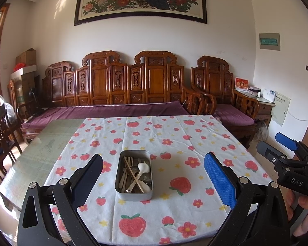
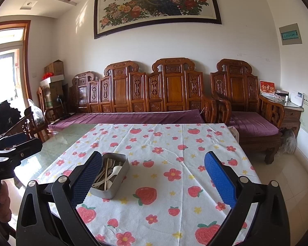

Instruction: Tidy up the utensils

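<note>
A grey metal box (image 1: 134, 194) stands on the strawberry-print tablecloth (image 1: 174, 135). It holds several utensils: a white spoon (image 1: 142, 169), forks and chopsticks (image 1: 133, 174). My left gripper (image 1: 154, 174) is open and empty, held above the cloth with the box between its fingers' line of sight. In the right wrist view the box (image 2: 110, 190) sits just beside the left finger of my right gripper (image 2: 154, 176), which is open and empty. The right gripper also shows in the left wrist view (image 1: 285, 153).
The cloth covers the right part of a glass-topped table (image 1: 41, 153). A carved wooden sofa with purple cushions (image 1: 113, 110) stands behind the table, an armchair (image 2: 252, 123) to the right. The left gripper shows at the left edge of the right wrist view (image 2: 12, 149).
</note>
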Motion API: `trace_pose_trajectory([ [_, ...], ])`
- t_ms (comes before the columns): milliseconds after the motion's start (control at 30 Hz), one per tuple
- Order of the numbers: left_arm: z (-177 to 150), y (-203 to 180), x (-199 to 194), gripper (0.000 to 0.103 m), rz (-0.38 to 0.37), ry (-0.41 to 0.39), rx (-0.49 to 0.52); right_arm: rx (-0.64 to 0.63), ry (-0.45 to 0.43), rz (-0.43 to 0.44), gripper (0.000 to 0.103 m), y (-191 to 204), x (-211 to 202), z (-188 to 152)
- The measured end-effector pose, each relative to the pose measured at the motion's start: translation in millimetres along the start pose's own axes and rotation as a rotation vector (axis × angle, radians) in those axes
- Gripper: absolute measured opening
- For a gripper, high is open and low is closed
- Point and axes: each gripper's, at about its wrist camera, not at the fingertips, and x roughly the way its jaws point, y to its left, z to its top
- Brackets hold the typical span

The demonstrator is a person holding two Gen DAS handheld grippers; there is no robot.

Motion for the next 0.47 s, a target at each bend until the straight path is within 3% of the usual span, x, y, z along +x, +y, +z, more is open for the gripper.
trace_pose_trajectory([
  [467, 3.6, -4.3, -0.9, 0.095, -0.004, -0.003, 0.001, 0.004, -0.002, 0.001, 0.100, 0.9, -1.6, -1.8],
])
